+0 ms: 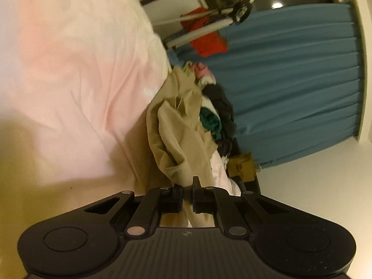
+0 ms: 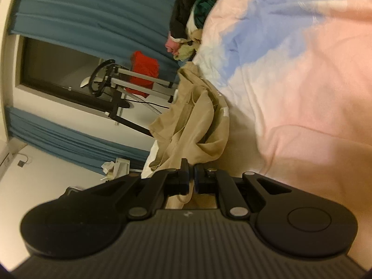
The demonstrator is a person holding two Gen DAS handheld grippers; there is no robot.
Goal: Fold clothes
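Note:
A beige garment (image 1: 179,137) hangs crumpled in front of the pink bed cover (image 1: 69,81). My left gripper (image 1: 187,191) is shut on one edge of it, cloth pinched between the jaws. In the right wrist view the same beige garment (image 2: 197,127) bunches in loose folds, and my right gripper (image 2: 191,176) is shut on another edge of it. Both views are rolled sideways. The garment is lifted between the two grippers, against the pink and blue bed cover (image 2: 290,58).
A pile of mixed clothes (image 1: 214,107) lies on the bed beyond the garment; it also shows in the right wrist view (image 2: 193,11). Teal curtains (image 1: 290,81), a metal rack with a red cloth (image 1: 207,34) and a cardboard box (image 1: 241,165) stand behind.

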